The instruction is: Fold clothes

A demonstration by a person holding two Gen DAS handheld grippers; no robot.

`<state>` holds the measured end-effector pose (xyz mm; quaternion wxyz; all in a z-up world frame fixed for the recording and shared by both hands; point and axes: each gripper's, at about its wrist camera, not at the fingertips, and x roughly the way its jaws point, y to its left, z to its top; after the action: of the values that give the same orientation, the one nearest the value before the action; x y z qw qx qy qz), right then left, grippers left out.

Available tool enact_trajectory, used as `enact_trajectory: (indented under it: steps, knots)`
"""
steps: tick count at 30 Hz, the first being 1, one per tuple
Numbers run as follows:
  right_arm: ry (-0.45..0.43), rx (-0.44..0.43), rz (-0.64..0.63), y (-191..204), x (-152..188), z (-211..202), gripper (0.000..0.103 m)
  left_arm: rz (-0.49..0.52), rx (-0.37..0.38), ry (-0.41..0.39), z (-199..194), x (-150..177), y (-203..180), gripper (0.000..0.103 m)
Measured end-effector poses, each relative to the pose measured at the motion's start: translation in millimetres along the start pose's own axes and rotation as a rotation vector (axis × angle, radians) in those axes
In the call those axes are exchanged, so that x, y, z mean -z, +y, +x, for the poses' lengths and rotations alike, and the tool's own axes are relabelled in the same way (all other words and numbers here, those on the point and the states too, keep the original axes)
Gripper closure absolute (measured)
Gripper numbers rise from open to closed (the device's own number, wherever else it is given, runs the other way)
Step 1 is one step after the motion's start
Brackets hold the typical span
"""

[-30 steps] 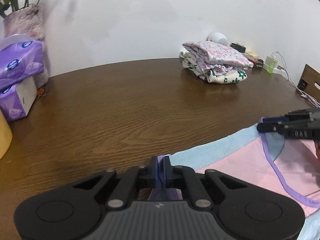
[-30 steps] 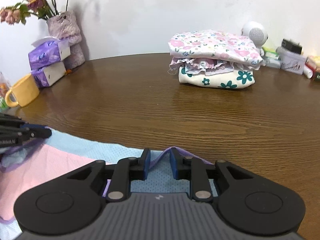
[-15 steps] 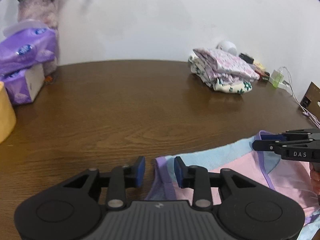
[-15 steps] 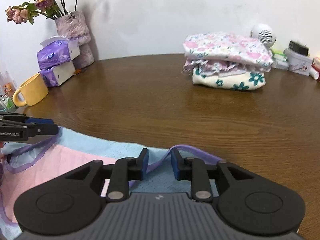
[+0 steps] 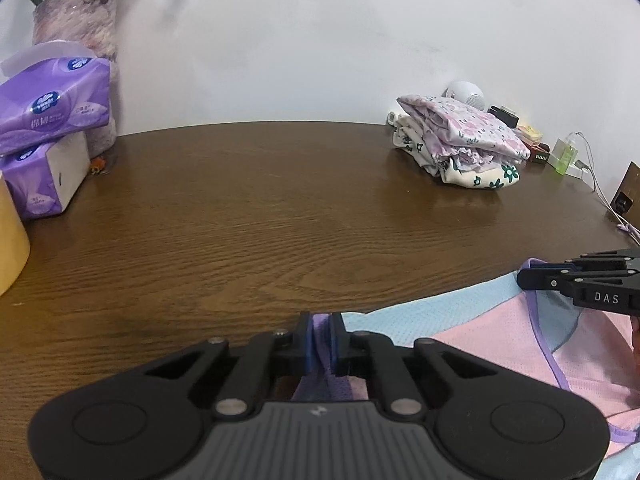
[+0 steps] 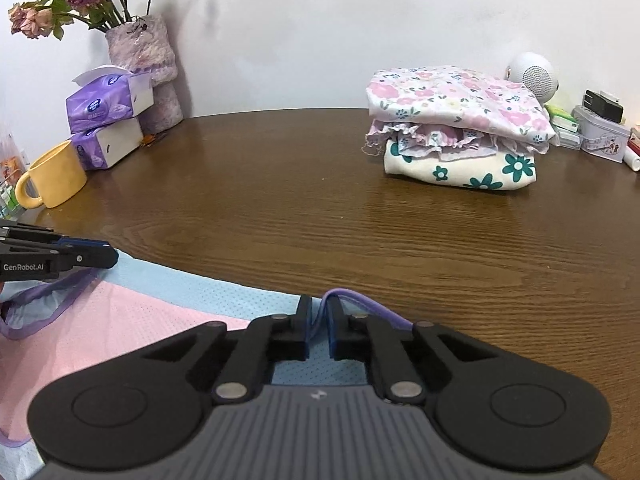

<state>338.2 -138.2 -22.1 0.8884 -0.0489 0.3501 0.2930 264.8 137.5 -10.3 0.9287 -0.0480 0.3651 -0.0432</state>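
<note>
both grippers pinch the garment's purple trim

the left gripper (image 5: pixel 321 330) is closing, its jaws narrow with a fold of purple edging between the pads. the right gripper (image 6: pixel 319 320) is closing too, nipping the purple trim at its own corner. the pink and blue garment (image 5: pixel 472 332) lies flat on the wooden table (image 6: pixel 320 208), spread between and just beneath both grippers. well beyond them sits a stack of folded clothes (image 6: pixel 456 124), ahead and to the right. far left stand a yellow mug (image 6: pixel 56 174) and tissue packs (image 6: pixel 108 112).
</note>
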Motion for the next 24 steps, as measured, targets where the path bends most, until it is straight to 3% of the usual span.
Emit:
enact_trajectory:
  steps: [3,6,7,8,9,19,24]
  knots:
    - [-0.005,-0.015,0.021,-2,-1,-3,0.092,-0.026,0.002,-0.016,-9,-2,3,0.086]
    - [-0.041,-0.036,0.020,1,-3,-21,0.086,-0.015,-0.021,-0.058,-27,-3,1,0.064]
    - [-0.058,-0.040,0.011,4,-2,-30,0.078,-0.008,-0.018,-0.062,-33,-3,-1,0.056]
    - [-0.066,-0.049,0.006,7,-2,-37,0.069,-0.003,-0.011,-0.064,-40,-1,-3,0.055]
    - [-0.065,-0.062,0.003,10,0,-43,0.066,-0.003,0.008,-0.057,-46,1,-5,0.055]
    - [0.047,-0.139,-0.060,38,55,-118,0.066,0.069,0.184,0.010,-107,63,-55,0.057]
    - [0.083,-0.142,-0.091,50,86,-154,0.066,0.070,0.202,0.057,-107,81,-76,0.057]
